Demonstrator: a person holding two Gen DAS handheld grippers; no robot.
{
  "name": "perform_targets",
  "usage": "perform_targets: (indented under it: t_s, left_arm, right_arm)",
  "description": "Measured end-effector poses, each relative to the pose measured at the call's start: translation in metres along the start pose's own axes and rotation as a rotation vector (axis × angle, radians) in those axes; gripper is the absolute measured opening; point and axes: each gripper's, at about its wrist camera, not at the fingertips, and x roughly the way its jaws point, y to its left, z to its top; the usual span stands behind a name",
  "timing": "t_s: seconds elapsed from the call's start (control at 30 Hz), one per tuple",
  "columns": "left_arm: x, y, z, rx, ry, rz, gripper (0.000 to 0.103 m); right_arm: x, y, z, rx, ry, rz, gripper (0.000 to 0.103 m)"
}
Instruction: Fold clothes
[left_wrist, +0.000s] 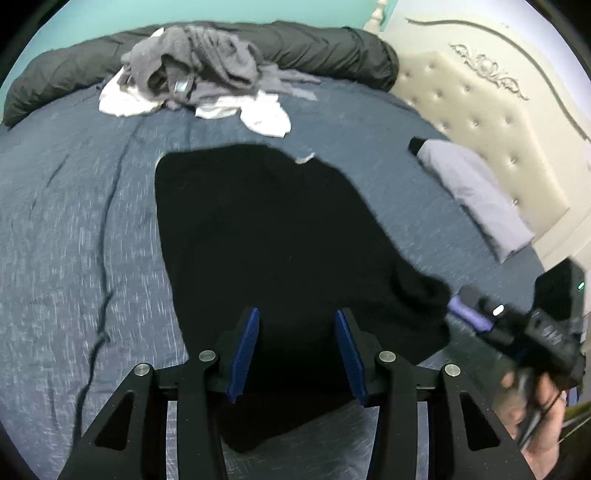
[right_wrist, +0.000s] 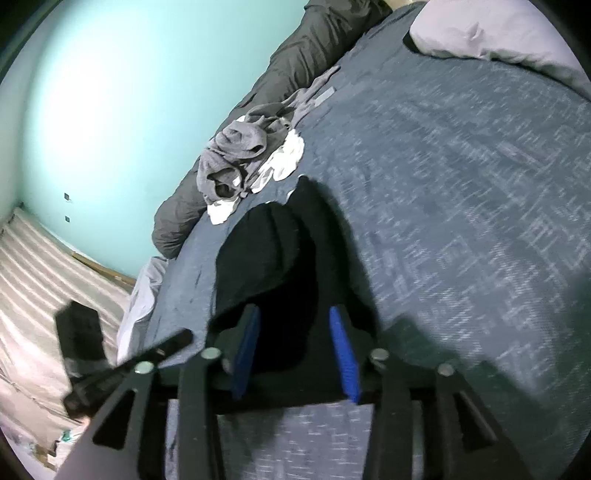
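A black garment (left_wrist: 258, 229) lies spread flat on the blue-grey bedspread (left_wrist: 74, 221). My left gripper (left_wrist: 295, 312) hovers over the garment's near edge, its blue pads wide apart and pressing nothing. My right gripper (left_wrist: 461, 304), held by a hand (left_wrist: 543, 424), points at the garment's bunched right corner. In the right wrist view the black garment (right_wrist: 266, 251) runs away from the right gripper (right_wrist: 294, 310). Dark cloth lies between its open pads without being pinched. Both views are motion-blurred.
A pile of grey and white clothes (left_wrist: 192, 74) sits at the far side against a rolled dark duvet (left_wrist: 314, 48). A folded light grey item (left_wrist: 476, 195) lies near the cream tufted headboard (left_wrist: 480, 92). The bed's edge drops to a striped floor (right_wrist: 37, 266) by a teal wall (right_wrist: 110, 92).
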Motion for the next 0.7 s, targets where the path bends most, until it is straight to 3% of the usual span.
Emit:
perform_targets:
  t_s: [0.1,0.2,0.4,0.5,0.53,0.57,0.67,0.7]
  left_arm:
    - [0.009,0.005,-0.008,-0.016,0.013,-0.016,0.047]
    - [0.011,0.004,-0.011,-0.007,0.008,-0.010,0.047]
    - [0.011,0.004,-0.012,-0.010,0.008,-0.015,0.047]
    - [0.011,0.003,-0.012,-0.003,0.011,-0.012,0.047]
    - [0.011,0.002,-0.012,0.000,0.013,-0.012,0.047]
    - [0.012,0.002,-0.012,0.004,0.015,-0.011,0.047]
    - [0.012,0.002,-0.011,0.005,0.020,-0.012,0.047]
    - [0.012,0.002,-0.011,0.005,0.021,-0.012,0.047]
  right_arm:
    - [0.005,0.011,0.000,-0.022,0.012,0.021,0.049]
    - [0.013,0.023,-0.002,-0.064,0.031,0.013,0.058]
    - [0.040,0.038,-0.009,-0.169,0.091,-0.104,0.059]
    - [0.049,0.032,-0.012,-0.171,0.099,-0.121,0.059]
    - [0.050,0.031,-0.012,-0.174,0.091,-0.127,0.054]
    - [0.050,0.030,-0.012,-0.174,0.085,-0.128,0.037]
    - [0.046,0.027,-0.011,-0.169,0.064,-0.119,0.018]
    - [0.044,0.029,-0.011,-0.171,0.052,-0.115,0.016]
